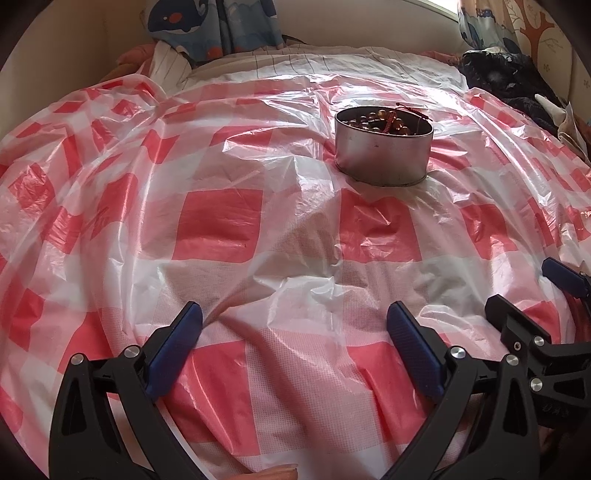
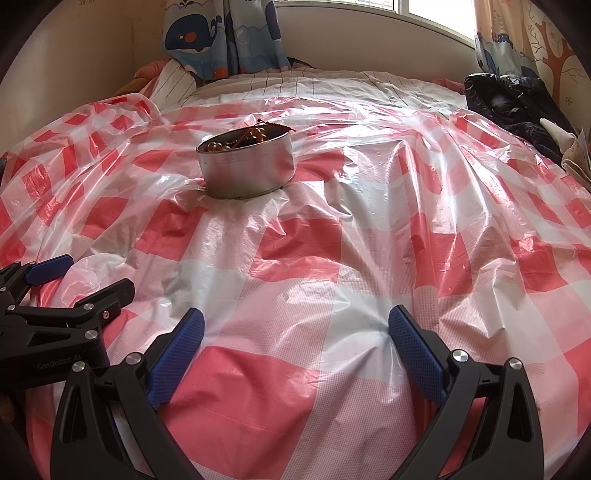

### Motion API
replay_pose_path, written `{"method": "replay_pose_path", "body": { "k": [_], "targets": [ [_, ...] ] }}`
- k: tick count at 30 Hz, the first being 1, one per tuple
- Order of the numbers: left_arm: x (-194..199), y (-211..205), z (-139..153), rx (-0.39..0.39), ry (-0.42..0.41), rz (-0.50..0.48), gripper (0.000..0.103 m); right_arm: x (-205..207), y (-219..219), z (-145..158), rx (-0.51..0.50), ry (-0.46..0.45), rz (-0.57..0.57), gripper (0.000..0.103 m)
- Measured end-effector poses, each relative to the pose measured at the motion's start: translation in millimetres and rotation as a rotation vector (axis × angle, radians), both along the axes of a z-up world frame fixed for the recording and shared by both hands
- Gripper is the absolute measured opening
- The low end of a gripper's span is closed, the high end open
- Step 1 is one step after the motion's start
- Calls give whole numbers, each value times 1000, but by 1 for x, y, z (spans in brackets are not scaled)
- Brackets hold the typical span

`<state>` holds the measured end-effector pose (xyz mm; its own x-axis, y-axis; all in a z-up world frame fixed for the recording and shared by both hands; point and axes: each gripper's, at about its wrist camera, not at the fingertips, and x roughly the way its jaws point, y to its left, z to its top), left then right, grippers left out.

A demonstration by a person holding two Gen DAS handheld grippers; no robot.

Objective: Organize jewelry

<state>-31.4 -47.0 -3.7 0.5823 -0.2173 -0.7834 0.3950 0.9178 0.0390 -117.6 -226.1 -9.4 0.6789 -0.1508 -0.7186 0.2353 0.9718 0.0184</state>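
Observation:
A round metal tin (image 1: 383, 147) stands on the red-and-white checked plastic sheet (image 1: 221, 221). It holds amber bead bracelets (image 1: 380, 120) with a red cord hanging over the rim. In the right wrist view the tin (image 2: 246, 170) is far left, with the beads (image 2: 236, 142) inside. My left gripper (image 1: 295, 314) is open and empty, low over the sheet, well short of the tin. My right gripper (image 2: 295, 321) is open and empty, beside the left one. Each gripper shows in the other's view: the right gripper (image 1: 535, 295) and the left gripper (image 2: 85, 273).
The sheet (image 2: 332, 240) covers a bed and is wrinkled. Whale-print curtains (image 2: 221, 33) hang at the back by a window. A dark pile of clothes (image 2: 517, 103) lies at the far right. A striped pillow (image 1: 170, 62) sits at the back left.

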Motion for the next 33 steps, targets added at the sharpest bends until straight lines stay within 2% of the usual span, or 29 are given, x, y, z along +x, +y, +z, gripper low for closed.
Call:
{"method": "replay_pose_path", "body": {
  "k": [33],
  "targets": [
    [3,-1,1,-3,-8,10,96,1,1,0,-11,-2,-14,96]
  ]
}}
